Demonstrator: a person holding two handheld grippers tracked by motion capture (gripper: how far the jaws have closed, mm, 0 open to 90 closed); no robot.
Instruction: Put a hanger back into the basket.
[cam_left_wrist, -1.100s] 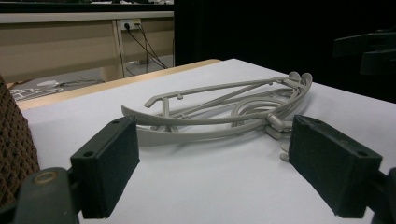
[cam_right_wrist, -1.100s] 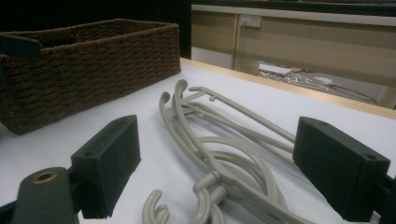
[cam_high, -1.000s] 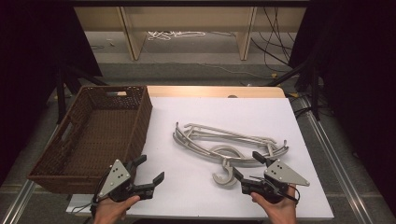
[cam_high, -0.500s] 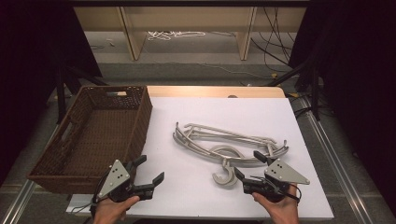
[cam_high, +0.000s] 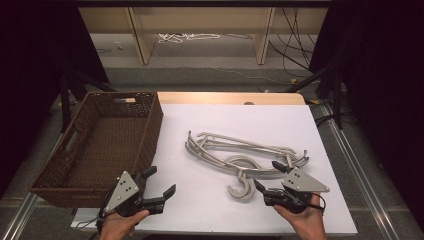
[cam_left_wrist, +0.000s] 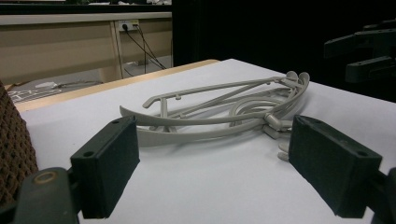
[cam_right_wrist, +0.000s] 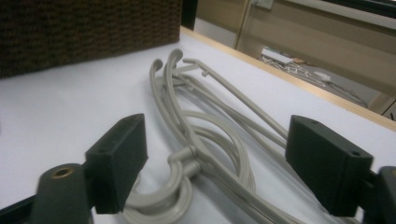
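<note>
Right gripper (cam_high: 265, 177) stands spread, nothing between the pads yet; its jaws have just been closing a little, and in the right gripper view they frame the hooks of the hangers (cam_right_wrist: 196, 135) without touching them. Left gripper (cam_high: 159, 181) hangs wide open too, low over the bare sheet beside the basket (cam_high: 75, 165).

Those hangers (cam_high: 240, 155) lie in a tangled pile mid-table, well apart from the basket. They look like light, stiff plastic, smooth and likely slippery, and interlocked, so one may drag the rest. Thin bars suit a pinch best; I would take the neck just above a hook (cam_high: 241, 189), or a straight shoulder bar.

Against the earlier frames, the right jaws stand slightly narrower; hangers, basket and left gripper sit as before.
</note>
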